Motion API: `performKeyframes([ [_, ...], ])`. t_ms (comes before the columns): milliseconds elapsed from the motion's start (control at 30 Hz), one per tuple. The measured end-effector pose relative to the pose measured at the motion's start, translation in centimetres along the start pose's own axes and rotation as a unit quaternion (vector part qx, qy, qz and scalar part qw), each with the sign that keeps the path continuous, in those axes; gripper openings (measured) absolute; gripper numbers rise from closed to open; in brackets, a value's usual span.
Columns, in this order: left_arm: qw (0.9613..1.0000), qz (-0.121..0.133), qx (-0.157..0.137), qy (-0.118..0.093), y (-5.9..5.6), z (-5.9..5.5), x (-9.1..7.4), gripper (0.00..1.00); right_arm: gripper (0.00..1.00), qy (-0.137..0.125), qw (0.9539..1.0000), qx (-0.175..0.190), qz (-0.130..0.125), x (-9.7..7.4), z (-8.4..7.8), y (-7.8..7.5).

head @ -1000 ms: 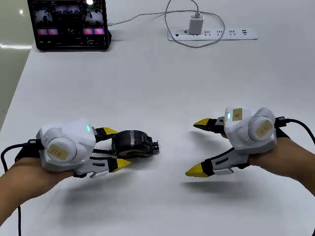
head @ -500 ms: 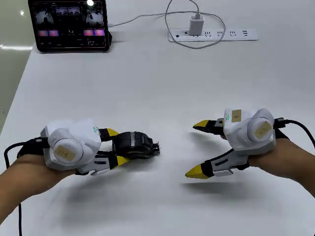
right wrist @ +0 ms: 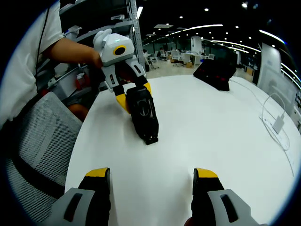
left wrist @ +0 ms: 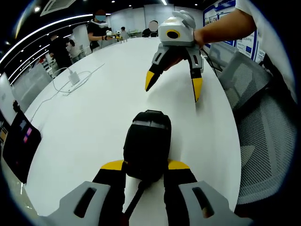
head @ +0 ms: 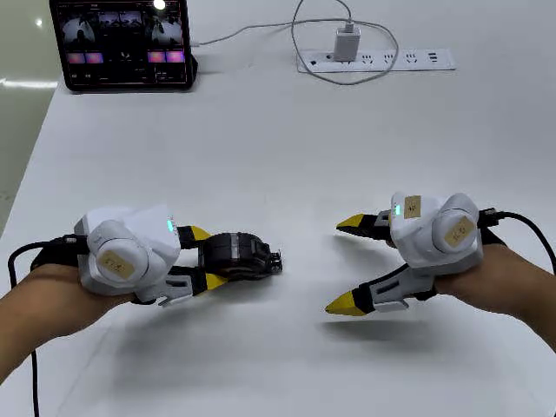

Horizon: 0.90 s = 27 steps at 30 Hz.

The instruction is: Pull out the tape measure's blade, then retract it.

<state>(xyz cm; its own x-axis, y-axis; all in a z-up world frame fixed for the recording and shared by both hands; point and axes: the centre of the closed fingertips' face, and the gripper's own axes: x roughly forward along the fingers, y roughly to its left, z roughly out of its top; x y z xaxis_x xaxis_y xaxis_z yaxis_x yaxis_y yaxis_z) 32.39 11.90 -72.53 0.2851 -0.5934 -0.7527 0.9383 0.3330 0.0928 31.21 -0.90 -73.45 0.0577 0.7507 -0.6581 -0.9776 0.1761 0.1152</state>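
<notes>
As I look down over the white table (head: 278, 156), a lit tablet (head: 122, 42) stands at the far left edge. Nearer me, my left gripper (head: 207, 257) rests on the tabletop, clamped on the tape (head: 236, 254), one yellow tip against each flank of its black case. The case lies on the table with its blade mouth pointing right, the hook sitting at the mouth. Across a bare gap, well apart from the tape, my right gripper (head: 346, 262) hovers low, jaws spread wide and gripping nothing, tips aimed at the tape. Behind it, at the far edge, a power strip (head: 391, 59) carries a white charger (head: 346, 41).
</notes>
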Motion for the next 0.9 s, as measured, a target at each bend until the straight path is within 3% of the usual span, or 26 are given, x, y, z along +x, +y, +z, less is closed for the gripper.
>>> performKeyframes([
  [367, 0.9999, -0.008, -0.007, 0.004, 0.1, -0.1, 0.0, 0.25, 0.67, -0.004, 0.9999, -0.003, 0.013, 0.9, 0.4, 0.2],
  [900, 0.9999, -0.013, 0.005, 0.010, 0.0, -0.1, 0.1, 0.25, 0.55, -0.015, 0.9992, -0.018, 0.033, 2.7, 1.8, 0.5],
])
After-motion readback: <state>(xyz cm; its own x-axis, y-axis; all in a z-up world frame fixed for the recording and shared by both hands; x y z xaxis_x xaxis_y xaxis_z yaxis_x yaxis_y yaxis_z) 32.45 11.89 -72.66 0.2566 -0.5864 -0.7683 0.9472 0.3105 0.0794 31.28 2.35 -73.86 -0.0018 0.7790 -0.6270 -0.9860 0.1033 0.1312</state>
